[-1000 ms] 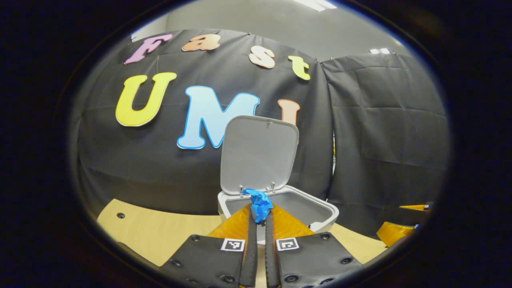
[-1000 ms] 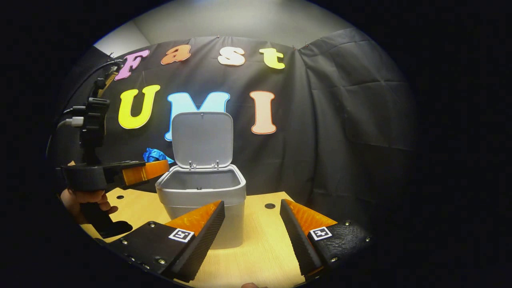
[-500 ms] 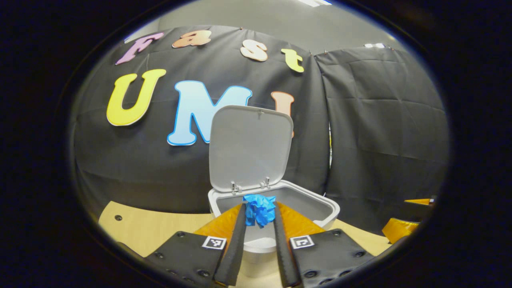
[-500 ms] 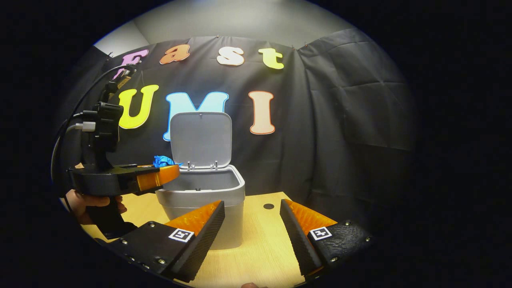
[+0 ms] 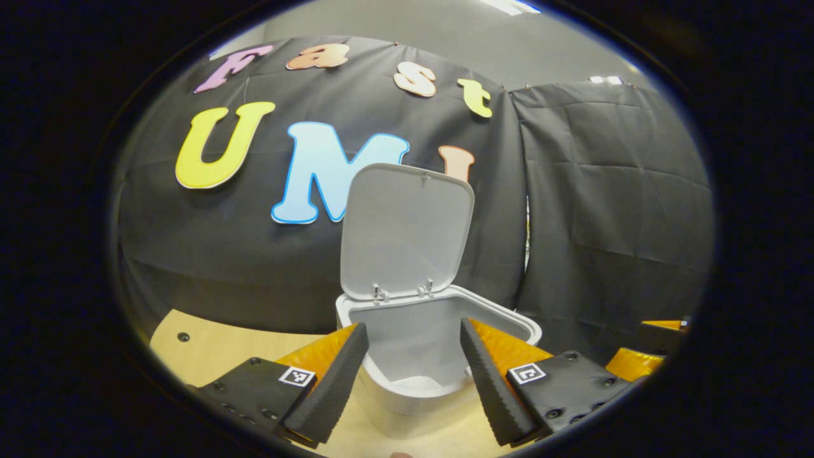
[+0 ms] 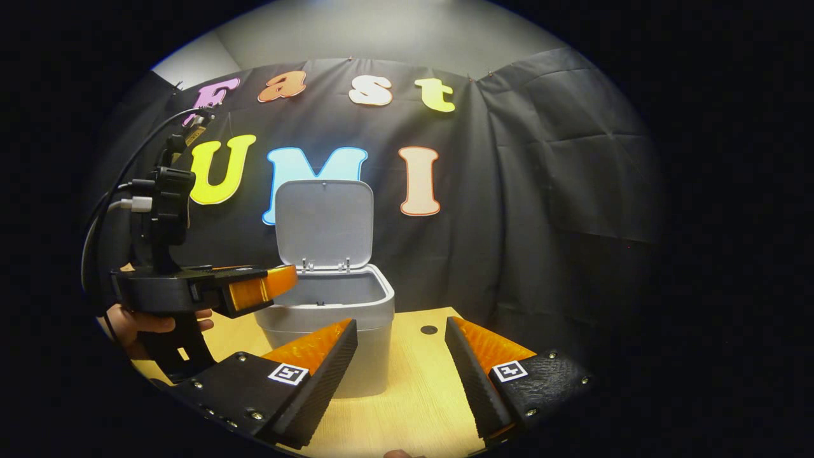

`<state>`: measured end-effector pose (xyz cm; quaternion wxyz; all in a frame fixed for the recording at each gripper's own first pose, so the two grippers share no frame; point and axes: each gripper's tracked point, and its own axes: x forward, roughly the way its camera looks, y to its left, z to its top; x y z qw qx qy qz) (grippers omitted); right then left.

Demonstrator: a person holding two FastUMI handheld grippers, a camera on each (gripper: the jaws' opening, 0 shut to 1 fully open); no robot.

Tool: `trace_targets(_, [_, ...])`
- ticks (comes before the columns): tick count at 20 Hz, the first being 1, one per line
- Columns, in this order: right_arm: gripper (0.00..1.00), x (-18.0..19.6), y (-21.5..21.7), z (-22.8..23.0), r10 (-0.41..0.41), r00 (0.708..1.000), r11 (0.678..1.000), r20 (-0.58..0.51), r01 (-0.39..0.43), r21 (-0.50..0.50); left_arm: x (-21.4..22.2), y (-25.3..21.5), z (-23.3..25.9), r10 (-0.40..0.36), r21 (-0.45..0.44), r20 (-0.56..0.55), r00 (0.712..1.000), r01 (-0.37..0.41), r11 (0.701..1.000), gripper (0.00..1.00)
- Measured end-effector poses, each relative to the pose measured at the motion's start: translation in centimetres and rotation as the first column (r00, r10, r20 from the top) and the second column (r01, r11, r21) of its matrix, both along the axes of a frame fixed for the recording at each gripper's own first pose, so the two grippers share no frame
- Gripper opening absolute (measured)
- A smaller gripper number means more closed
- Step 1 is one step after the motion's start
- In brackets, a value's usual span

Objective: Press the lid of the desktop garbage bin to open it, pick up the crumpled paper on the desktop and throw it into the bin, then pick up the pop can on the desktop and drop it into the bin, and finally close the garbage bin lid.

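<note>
Two grippers face a grey desktop bin [image 6: 324,318] with its lid [image 6: 325,221] upright. Left of the bin, the left gripper [image 6: 280,283] reaches over its rim, fingers spread, empty. Nearer, the right gripper [image 6: 400,334] hangs spread before the bin.

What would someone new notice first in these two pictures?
Probably the grey garbage bin at the centre of the wooden table, its lid standing upright against the black cloth. Next, the left tool, open just in front of the bin's mouth with nothing between its fingers, and the right tool, open nearer the table edge.
</note>
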<state>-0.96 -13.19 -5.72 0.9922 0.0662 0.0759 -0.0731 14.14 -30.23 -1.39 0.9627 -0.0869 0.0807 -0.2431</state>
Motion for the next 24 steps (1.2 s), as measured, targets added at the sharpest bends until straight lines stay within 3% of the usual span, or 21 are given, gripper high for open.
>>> trace_targets(2, [0.90, 0.1, 0.6, 0.2, 0.015, 1.000, 1.000, 0.003, -0.015, -0.003, -0.4, 0.5, 0.2, 0.007, -0.006, -0.001, 1.000, -0.007, 1.000, 1.00])
trace_targets(4, [0.90, 0.2, 1.2, 0.6, 0.030, 1.000, 1.000, 0.010, -0.030, -0.004, -0.7, 1.1, 0.6, 0.013, -0.018, 0.005, 1.000, -0.013, 1.000, 1.00])
trace_targets(5, [0.90, 0.4, 1.5, 0.7, 0.037, 0.999, 0.999, 0.013, -0.036, -0.006, -0.8, 1.6, 0.8, 0.021, -0.021, 0.010, 1.000, -0.020, 1.000, 0.95])
trace_targets(9, [0.90, 0.5, 3.0, 1.0, 0.068, 0.997, 0.998, 0.022, -0.067, -0.008, -1.7, 4.0, 1.7, 0.054, -0.022, 0.041, 0.998, -0.053, 0.998, 0.95])
trace_targets(11, [0.90, 0.5, 3.8, 1.1, 0.084, 0.996, 0.996, 0.024, -0.084, -0.008, -2.2, 5.5, 1.6, 0.076, -0.019, 0.050, 0.996, -0.076, 0.997, 1.00])
trace_targets(12, [0.90, 0.4, 4.2, 1.1, 0.093, 0.995, 0.996, 0.024, -0.093, -0.008, -2.6, 6.2, 1.7, 0.086, -0.019, 0.052, 0.995, -0.085, 0.996, 0.95])
trace_targets(13, [0.90, 0.5, 4.6, 1.2, 0.102, 0.994, 0.995, 0.025, -0.102, -0.009, -2.9, 6.7, 1.7, 0.095, -0.016, 0.055, 0.994, -0.095, 0.995, 1.00])
trace_targets(15, [0.90, 0.4, 5.5, 1.3, 0.122, 0.992, 0.992, 0.027, -0.122, -0.011, -3.5, 7.8, 1.8, 0.113, -0.001, 0.067, 0.991, -0.113, 0.994, 1.00])
trace_targets(16, [0.90, 0.4, 5.9, 1.3, 0.130, 0.991, 0.991, 0.029, -0.130, -0.012, -3.8, 8.3, 1.7, 0.121, 0.009, 0.074, 0.990, -0.122, 0.992, 0.95])
trace_targets(17, [0.90, 0.3, 6.3, 1.4, 0.140, 0.990, 0.990, 0.030, -0.139, -0.010, -4.1, 8.7, 1.6, 0.127, 0.017, 0.078, 0.989, -0.129, 0.992, 1.00])
trace_targets(23, [0.90, 0.1, 8.9, 1.3, 0.199, 0.980, 0.980, 0.031, -0.199, -0.005, -6.4, 11.3, 1.4, 0.164, 0.021, 0.087, 0.983, -0.166, 0.986, 1.00])
trace_targets(24, [0.90, 0.0, 9.4, 1.3, 0.209, 0.977, 0.978, 0.030, -0.209, -0.003, -6.8, 11.8, 1.4, 0.172, 0.019, 0.087, 0.981, -0.174, 0.985, 0.95])
